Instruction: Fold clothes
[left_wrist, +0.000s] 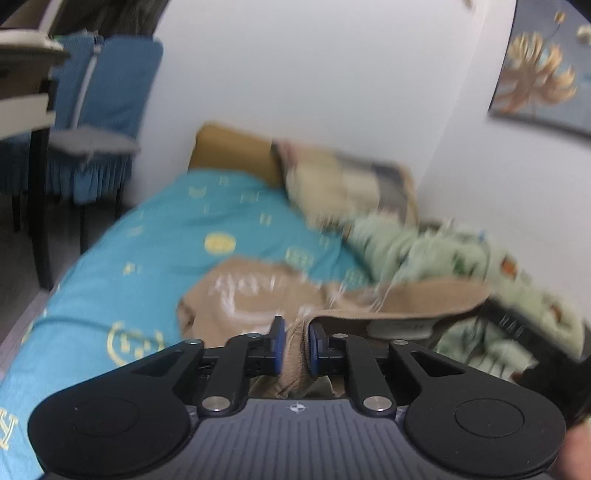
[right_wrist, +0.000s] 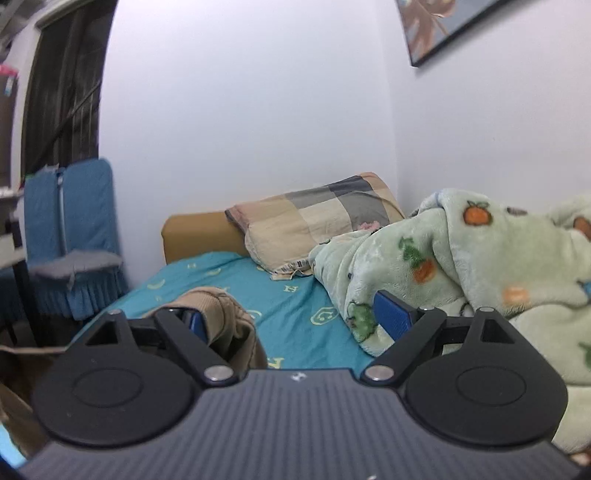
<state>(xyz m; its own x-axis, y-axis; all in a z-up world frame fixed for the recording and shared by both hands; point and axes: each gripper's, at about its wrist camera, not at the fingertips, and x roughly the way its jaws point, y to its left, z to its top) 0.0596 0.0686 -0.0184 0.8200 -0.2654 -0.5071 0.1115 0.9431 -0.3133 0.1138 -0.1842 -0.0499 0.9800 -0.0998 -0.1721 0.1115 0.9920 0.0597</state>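
My left fingers (left_wrist: 294, 341) pinch the tan garment (left_wrist: 258, 295); my right fingers (right_wrist: 301, 319) stand wide apart, holding nothing.

The garment lies on the teal bed sheet (left_wrist: 147, 243) and runs ahead and rightward from my left pinch; a bunched end (right_wrist: 229, 314) sits just beside my right hand's left finger, so the right is nearer that free end.

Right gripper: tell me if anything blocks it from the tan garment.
Nothing visible does. The right gripper is open, and the tan garment already bunches against its left finger. The green fruit-print blanket lies to the right, off that path.
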